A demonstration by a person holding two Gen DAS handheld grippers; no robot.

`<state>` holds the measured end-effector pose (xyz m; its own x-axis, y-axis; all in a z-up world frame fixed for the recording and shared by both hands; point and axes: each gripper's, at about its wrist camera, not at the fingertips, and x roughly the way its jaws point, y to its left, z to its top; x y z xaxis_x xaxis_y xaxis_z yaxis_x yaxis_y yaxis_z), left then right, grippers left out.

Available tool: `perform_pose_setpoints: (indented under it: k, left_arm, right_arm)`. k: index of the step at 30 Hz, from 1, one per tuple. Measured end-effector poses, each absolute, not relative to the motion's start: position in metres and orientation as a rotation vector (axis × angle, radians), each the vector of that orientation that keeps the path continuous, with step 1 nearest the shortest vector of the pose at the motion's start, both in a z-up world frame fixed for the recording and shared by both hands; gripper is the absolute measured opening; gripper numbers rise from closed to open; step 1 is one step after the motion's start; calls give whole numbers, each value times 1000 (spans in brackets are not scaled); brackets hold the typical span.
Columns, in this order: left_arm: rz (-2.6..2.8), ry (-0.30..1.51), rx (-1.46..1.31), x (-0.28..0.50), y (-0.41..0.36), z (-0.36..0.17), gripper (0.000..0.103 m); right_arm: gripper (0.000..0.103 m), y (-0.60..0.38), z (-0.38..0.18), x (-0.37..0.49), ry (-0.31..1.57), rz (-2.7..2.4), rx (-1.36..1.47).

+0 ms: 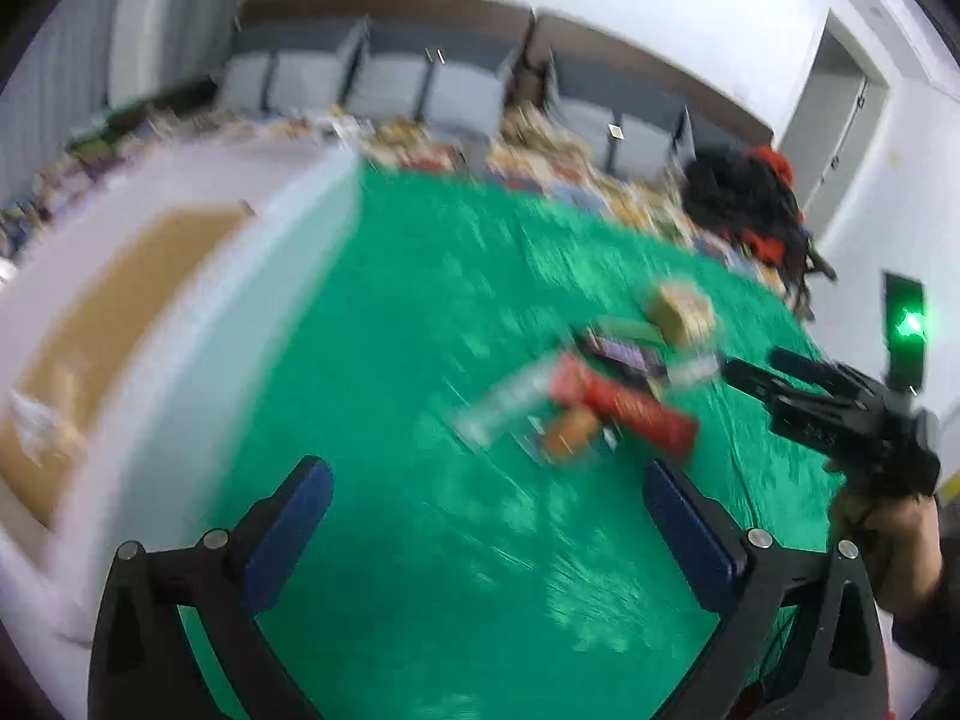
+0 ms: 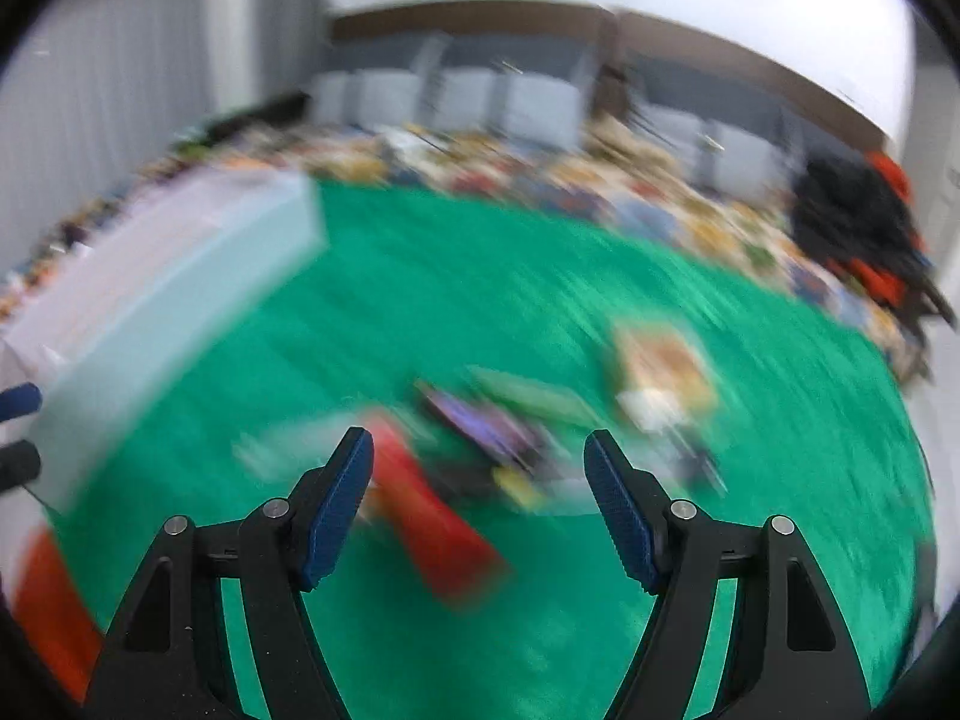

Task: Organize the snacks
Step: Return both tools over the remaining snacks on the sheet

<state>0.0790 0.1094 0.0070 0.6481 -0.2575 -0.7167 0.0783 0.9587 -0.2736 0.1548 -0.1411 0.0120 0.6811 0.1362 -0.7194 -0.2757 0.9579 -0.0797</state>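
A data-collection room or lab: a desk [image 1: 390,312] draped in green cloth ahead of the jaws, grey partition panels [image 1: 390,84] and heaped packets [image 2: 540,174] far beyond.

A bright green cloth [image 1: 420,312] covers the bench, its sheen streaked pale by blur. On it lie a red packet [image 1: 624,408], a purple-and-black packet [image 2: 486,426], a tan box [image 1: 681,309] and a clear wrapper [image 1: 510,402] — all smeared. A white box [image 1: 198,276] shows a brown cardboard floor. Both hand-held grippers — left hand-held gripper [image 1: 486,480], right hand-held gripper [image 2: 480,450] — are black with blue pads [image 2: 342,510].
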Motion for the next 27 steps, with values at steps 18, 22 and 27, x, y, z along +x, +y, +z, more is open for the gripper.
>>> perform_pose_setpoints:
  k: [18,22,27]
  left_arm:
    - [-119,899,-143,128,68,-88,102]
    - [-95,912,-73,129,62,-89,102]
    - [-65,934,10,129,53,-92,103]
  right_arm:
    - [76,-287,-71,121,888,-30,80]
    - [79,-286,-74,118,894,-44,62]
    - [84,-280,-76,120,914,-65,13]
